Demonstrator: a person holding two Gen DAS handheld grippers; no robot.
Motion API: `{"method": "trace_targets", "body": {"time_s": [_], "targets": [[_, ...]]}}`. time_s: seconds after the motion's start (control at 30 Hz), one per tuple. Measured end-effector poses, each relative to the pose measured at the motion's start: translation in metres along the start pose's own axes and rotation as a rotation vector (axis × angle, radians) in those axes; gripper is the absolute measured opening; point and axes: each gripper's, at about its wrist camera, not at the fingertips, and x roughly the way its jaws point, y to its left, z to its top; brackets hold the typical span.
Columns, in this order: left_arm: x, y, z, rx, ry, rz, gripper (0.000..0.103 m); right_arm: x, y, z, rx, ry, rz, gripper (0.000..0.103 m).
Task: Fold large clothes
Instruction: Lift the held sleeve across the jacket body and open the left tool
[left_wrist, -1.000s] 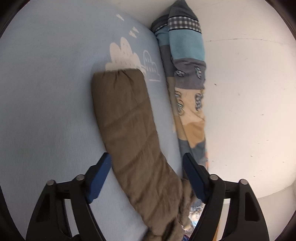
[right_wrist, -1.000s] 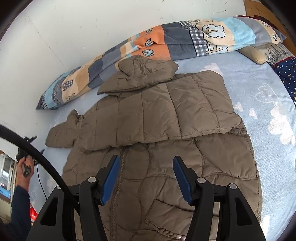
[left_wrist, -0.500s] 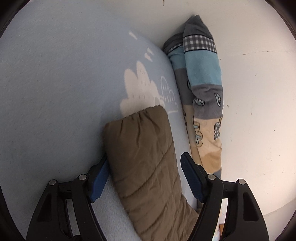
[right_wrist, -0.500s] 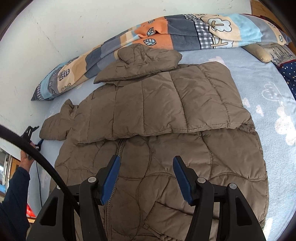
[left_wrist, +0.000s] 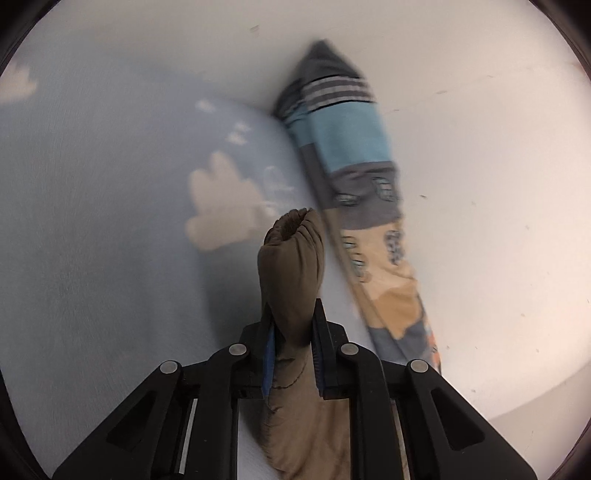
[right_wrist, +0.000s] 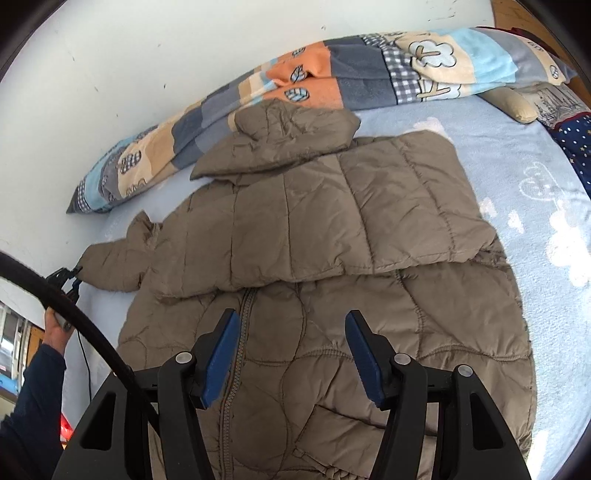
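Jacket (right_wrist: 332, 258) sleeve (left_wrist: 291, 266) is pinched near its cuff by the left gripper (left_wrist: 292, 345); the right gripper (right_wrist: 291, 360) hovers with fingers spread. Best carry the sleeve flat across the chest, away from the bed's wall-side edge, without dragging the body.

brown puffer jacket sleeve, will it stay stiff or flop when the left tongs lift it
Probably floppy: the sleeve bunches and pinches thin where the left tongs clamp it. Likely light for its bulk, since the quilted jacket looks puffy. The smooth shell may slip, so it could slide out of a loose grip.
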Motion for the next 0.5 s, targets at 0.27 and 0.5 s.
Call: {"method": "trace_targets", "body": {"time_s": [0.27,0.5], "targets": [[-0.072,-0.108,-0.012,0.144,-0.021,-0.121,0.016,-0.032,-0.011,0.007,0.062,-0.079,0.025,0.064],[-0.120,-0.212,-0.050,0.292,-0.007,-0.210,0.016,-0.070,-0.026,0.012,0.110,-0.159,0.050,0.064]]}}
